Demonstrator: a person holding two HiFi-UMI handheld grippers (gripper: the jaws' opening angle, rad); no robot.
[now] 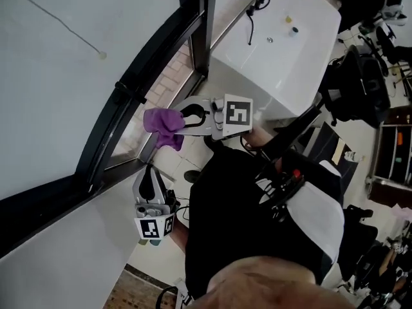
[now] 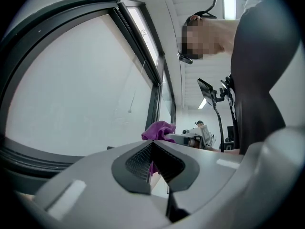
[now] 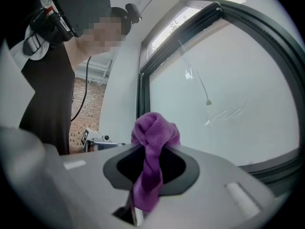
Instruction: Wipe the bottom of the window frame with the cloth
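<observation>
The right tool [image 1: 185, 116], clamped on the bunched purple cloth [image 1: 164, 127], sits just room-side of the window frame's bottom rail [image 1: 143, 69], whose long axis runs diagonally past it (the left tool [image 1: 149, 176], pinched shut on nothing, waits alongside).

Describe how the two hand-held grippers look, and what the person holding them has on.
The left hand-held gripper and the right hand-held gripper both have light grey moulded bodies, with black textured pads lining the jaws. Each carries a white cube printed with black square markers. The person wears a black top.
</observation>
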